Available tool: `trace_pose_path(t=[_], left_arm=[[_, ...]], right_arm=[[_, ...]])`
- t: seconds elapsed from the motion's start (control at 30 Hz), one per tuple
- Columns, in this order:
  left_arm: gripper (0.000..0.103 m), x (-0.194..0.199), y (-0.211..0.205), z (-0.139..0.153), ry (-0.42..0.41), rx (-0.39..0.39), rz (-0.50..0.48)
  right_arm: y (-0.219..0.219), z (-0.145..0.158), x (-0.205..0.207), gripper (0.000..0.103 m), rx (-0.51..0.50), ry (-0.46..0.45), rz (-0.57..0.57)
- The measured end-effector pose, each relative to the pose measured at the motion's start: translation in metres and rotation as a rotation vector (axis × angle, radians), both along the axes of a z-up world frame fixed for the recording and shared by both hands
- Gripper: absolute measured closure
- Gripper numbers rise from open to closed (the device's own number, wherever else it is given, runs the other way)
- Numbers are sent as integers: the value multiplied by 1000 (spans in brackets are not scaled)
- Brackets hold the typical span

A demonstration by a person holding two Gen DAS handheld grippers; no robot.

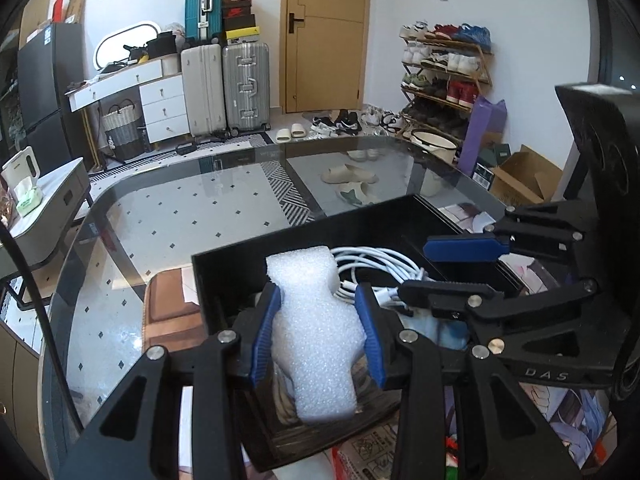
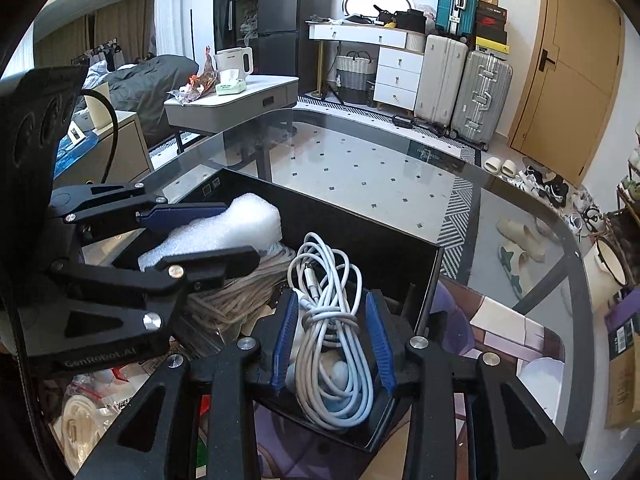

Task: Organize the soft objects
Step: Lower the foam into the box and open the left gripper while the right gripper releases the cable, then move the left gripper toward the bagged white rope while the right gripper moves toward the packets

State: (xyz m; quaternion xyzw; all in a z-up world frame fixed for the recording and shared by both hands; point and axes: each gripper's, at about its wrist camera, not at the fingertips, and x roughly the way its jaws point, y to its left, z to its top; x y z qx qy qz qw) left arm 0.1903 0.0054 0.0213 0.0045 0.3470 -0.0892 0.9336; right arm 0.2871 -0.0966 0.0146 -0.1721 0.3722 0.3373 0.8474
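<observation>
Foam block (image 1: 316, 332) pinched by left hand-held gripper (image 1: 318, 334), white cable (image 2: 334, 344) seemingly clamped by right hand-held gripper (image 2: 334, 344), beige rope (image 2: 236, 300) only right view.

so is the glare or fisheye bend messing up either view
Left wrist view: the round-cornered glass table mirrors the suitcases and window light, and straight edges bow, yet the white foam block stays sharp. Right wrist view: same sheen and bowing, dark vignette corners, coiled white cable crisp.

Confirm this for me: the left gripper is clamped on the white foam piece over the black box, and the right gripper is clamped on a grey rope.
One detail is wrong. The right gripper is clamped on the white cable, not a grey rope, as the right wrist view shows. The rest stands: the left gripper is clamped on the white foam piece over the black box.
</observation>
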Motion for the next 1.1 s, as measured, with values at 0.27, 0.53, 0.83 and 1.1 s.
trace_pose_path(t=[0.27,0.53,0.83,1.1], left_arm=[[64,-3,-2,-1,8,32,-28],[37,-8,12,10,3,-35,-4],[0,-43,37,30,-87,-106,79],[0,-78,47,40,-114,-103,124]], right_arm=[[0,1,-5,66,-3,22,7],[-11,13,-19,48,39,-49,-2],[-38,35,-50,1,120,-104,-61],[-54,26,-77,1,150,-53,-98]])
